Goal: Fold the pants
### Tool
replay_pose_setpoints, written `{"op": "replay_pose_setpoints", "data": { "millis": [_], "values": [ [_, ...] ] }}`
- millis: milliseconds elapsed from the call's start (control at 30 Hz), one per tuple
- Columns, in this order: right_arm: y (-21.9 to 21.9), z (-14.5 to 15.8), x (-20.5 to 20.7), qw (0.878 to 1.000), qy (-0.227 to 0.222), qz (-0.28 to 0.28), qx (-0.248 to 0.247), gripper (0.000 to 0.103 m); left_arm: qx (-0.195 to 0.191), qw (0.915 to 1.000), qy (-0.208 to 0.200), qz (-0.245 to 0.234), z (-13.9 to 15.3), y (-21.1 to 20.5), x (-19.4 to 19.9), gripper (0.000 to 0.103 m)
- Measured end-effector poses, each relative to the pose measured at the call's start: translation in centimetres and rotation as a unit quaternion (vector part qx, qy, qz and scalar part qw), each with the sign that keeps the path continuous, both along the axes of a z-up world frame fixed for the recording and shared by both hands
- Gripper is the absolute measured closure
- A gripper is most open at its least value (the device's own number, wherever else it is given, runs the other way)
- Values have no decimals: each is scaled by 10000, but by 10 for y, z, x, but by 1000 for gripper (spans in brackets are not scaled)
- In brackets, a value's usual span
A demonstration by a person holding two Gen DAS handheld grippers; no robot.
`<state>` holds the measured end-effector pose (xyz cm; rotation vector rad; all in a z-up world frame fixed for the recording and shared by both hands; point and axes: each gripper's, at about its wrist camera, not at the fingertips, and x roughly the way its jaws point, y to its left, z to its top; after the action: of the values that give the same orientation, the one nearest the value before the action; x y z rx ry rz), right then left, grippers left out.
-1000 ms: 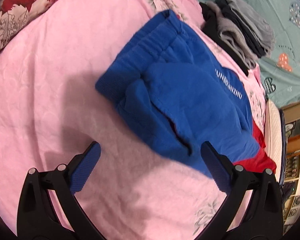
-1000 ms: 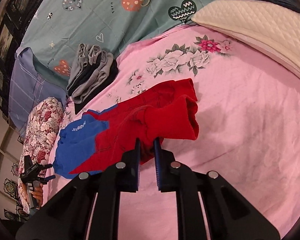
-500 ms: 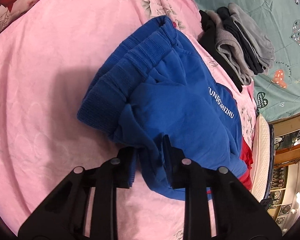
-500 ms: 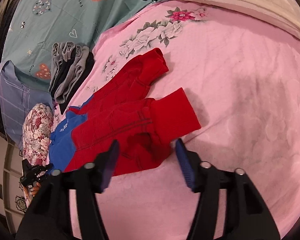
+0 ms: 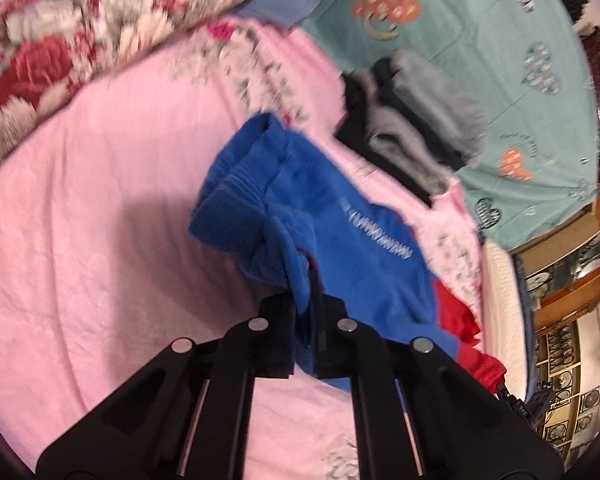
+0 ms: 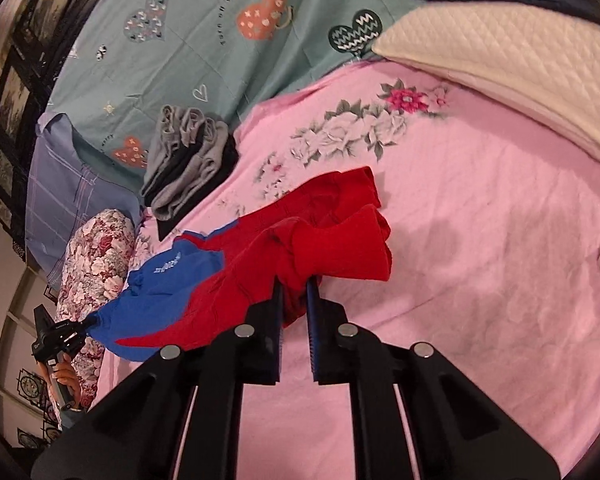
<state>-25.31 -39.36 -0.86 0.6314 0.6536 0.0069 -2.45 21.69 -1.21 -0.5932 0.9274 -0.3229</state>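
Holding both ends of the pants (image 6: 260, 264) at once, you have the blue waistband part pinched in your left gripper (image 5: 309, 280) and the red leg cuffs pinched in your right gripper (image 6: 293, 292); in each view the two fingers are pressed close together with cloth bunched between them. The garment stretches between the two tools, raised at both gripped ends, over the pink bedspread (image 6: 480, 208), with the middle sagging toward the sheet.

Judging from how it lies, the lengthwise fold looks done: the two red legs sit one on the other and the blue top is doubled at the waistband. What seems left is to bring one end over to the other, lay the bundle flat and smooth it. I would call it roughly halfway, though the left view is blurred and I cannot tell how neatly the layers line up.

Counting what shows:
- one pair of pants, blue at the top and red at the legs, with a white lettered strip (image 5: 376, 238);
- two grippers, one of them visible far off in the right view, held in a hand (image 6: 62, 376);
- one stack of folded grey and black clothes (image 6: 188, 160) near the teal sheet (image 6: 204, 28);
- one flowered pillow (image 5: 72, 36);
- one quilted cream pillow (image 6: 512, 52).
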Motion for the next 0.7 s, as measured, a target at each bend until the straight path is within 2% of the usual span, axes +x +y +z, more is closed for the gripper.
{"op": "replay_pose_setpoints", "data": {
  "millis": [67, 133, 200, 233, 267, 300, 333, 367, 433, 500, 533, 633, 700],
  "values": [
    [6, 14, -17, 9999, -57, 105, -116, 93, -91, 9997, -207, 8, 18, 10, -16, 98],
    [11, 15, -32, 9994, 86, 325, -47, 92, -28, 9995, -312, 20, 29, 18, -30, 98],
    [21, 5, -41, 9968, 519, 568, -222, 77, 309, 9992, -257, 5, 31, 21, -43, 98],
    [26, -1, -45, 9934, 860, 564, -512, 52, 507, 9985, -189, 10, 26, 22, -47, 97],
    [27, -5, -49, 9909, 1050, 470, -705, 43, 855, 9963, -16, 8, 17, 22, -50, 92],
    [24, -6, -52, 9902, 1092, 356, -788, 43, 1180, 9926, 278, -84, 2, 21, -50, 86],
    [17, -3, -56, 9919, 1005, 239, -735, 43, 1312, 9901, 487, -145, -10, 23, -50, 67],
    [8, 0, -58, 9940, 888, 114, -628, 42, 1470, 9863, 737, -147, -26, 27, -51, 56],
    [-11, 8, -50, 9971, 629, -190, -385, 39, 1762, 9787, 1045, 119, -43, 42, -55, 53],
    [-22, 8, -28, 9981, 499, -233, -259, 36, 1667, 9790, 1139, 272, -46, 56, -58, 48],
    [-27, 3, -8, 9980, 554, -245, -169, 36, 1603, 9802, 1091, 401, -41, 64, -59, 47],
    [-40, -26, 52, 9954, 802, -142, 505, 36, 1816, 9784, 767, 618, -19, 68, -61, 38],
    [-41, -45, 88, 9921, 1098, -179, 572, 36, 1916, 9780, 583, 588, -7, 63, -60, 33]
  ]
}}
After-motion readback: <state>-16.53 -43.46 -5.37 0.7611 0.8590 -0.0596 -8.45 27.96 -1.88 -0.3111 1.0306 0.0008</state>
